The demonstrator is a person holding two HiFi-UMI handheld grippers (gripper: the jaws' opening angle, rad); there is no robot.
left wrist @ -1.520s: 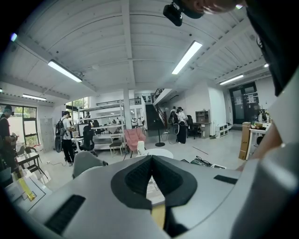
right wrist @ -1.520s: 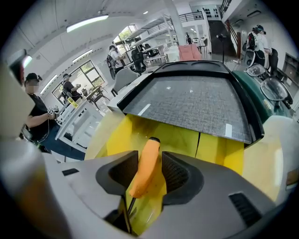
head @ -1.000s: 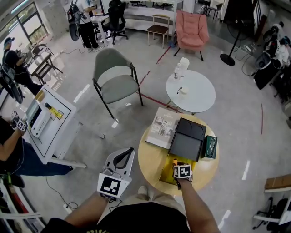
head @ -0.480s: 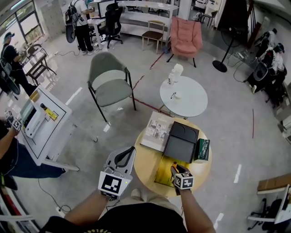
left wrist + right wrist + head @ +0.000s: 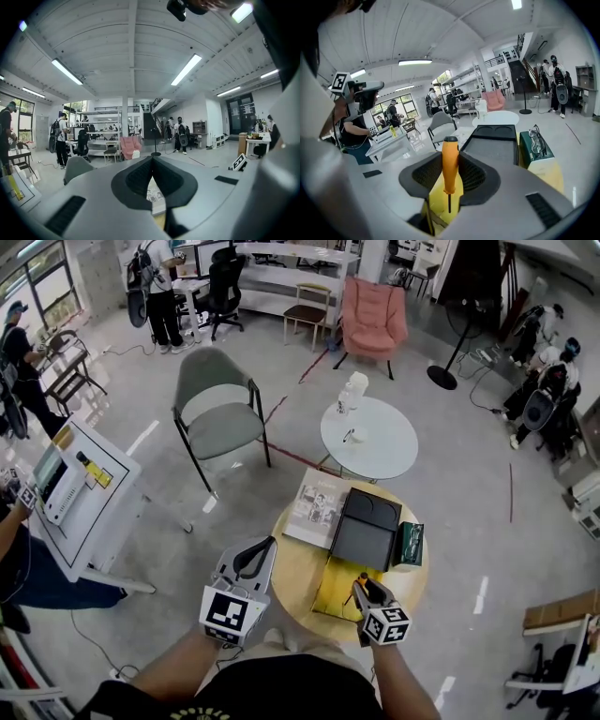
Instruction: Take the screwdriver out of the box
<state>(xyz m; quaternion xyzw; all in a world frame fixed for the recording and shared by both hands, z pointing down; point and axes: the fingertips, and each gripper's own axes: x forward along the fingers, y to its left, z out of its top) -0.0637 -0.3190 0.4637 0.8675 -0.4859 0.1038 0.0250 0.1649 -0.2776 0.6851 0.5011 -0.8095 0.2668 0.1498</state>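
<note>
An orange-handled screwdriver (image 5: 450, 164) stands upright between the pads of my right gripper (image 5: 450, 177), handle up and thin shaft pointing down. In the head view this gripper (image 5: 362, 589) hangs over the near edge of the open yellow box (image 5: 335, 592), and the screwdriver (image 5: 360, 578) shows as an orange spot at its tip. The yellow box (image 5: 439, 202) lies just below the shaft. My left gripper (image 5: 263, 549) hovers left of the round wooden table (image 5: 292, 570). Its jaws (image 5: 151, 161) meet at the tips with nothing held.
On the wooden table lie a magazine (image 5: 317, 506), a black tray (image 5: 364, 526) and a green box (image 5: 409, 545) with glasses on top. Beyond stand a white round table (image 5: 368, 439), a grey chair (image 5: 220, 411) and a pink armchair (image 5: 374, 317). People are at the left.
My right gripper has risen from down in the yellow box and come toward me, carrying the screwdriver up with it. The left gripper has stayed about where it was.
</note>
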